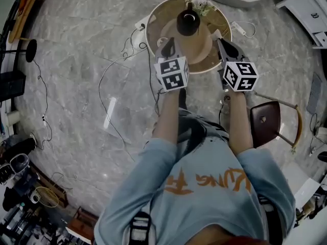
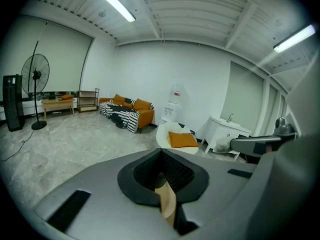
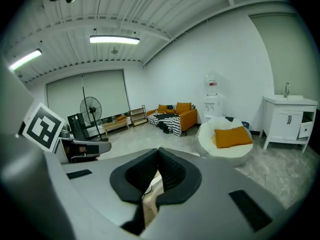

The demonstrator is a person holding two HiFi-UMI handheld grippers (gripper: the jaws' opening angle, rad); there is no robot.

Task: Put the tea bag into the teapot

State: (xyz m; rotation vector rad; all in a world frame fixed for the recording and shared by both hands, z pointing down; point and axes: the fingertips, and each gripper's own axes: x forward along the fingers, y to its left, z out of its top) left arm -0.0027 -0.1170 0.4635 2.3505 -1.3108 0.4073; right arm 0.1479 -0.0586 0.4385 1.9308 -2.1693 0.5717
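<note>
Both grippers are held up side by side over the near edge of a round table (image 1: 153, 22). Left gripper (image 1: 167, 46) has its jaws shut, with the tips touching (image 2: 160, 153). A thin tan strip shows in the slit under the tips. I cannot tell if it is a thing in the jaws or the table seen through the gap. Right gripper (image 1: 225, 44) has its jaws shut too, tips together (image 3: 158, 153). A pale patch shows in the slit under them, and I cannot tell what it is.

Each gripper has a cube with black and white squares, one on the left (image 1: 172, 73) and one on the right (image 1: 240, 76).

A dark teapot (image 1: 188, 21) stands on a pale round stand (image 1: 202, 45) in the middle of the table, just past the gripper tips and between them. I cannot make out the tea bag in any view. A small plant (image 1: 202, 5) sits at the far side of the table.

A brown chair (image 1: 265, 119) stands near the right arm. Thin cables (image 1: 110, 70) lie on the grey floor.

Further off, an orange sofa (image 2: 134, 108), a tall fan (image 2: 36, 75) and a white round seat (image 3: 225, 146) stand in the room.
</note>
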